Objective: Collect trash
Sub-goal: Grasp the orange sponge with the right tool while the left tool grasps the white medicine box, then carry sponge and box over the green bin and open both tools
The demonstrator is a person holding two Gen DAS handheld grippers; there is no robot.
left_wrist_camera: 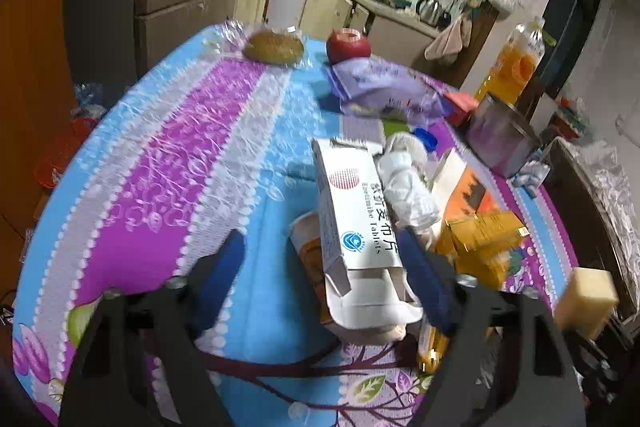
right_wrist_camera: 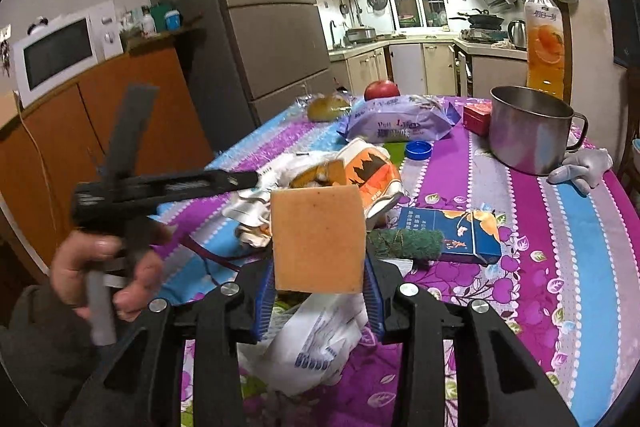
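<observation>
Trash carton sits between the left gripper pads, part-open, at one o'clock; close squarely. Right gripper clamps sponge

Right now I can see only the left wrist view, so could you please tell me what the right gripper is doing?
Observer: The right gripper is shut on a yellow sponge, which it holds up above the table.
Operator: Thank you. Is any trash lying beneath it?
Observer: Yes, a crumpled white plastic bag lies on the table right under its fingers.
Operator: And is there anything past the sponge that I am missing?
Observer: A blue carton lies flat there, with a rolled green scouring pad beside it.
</observation>
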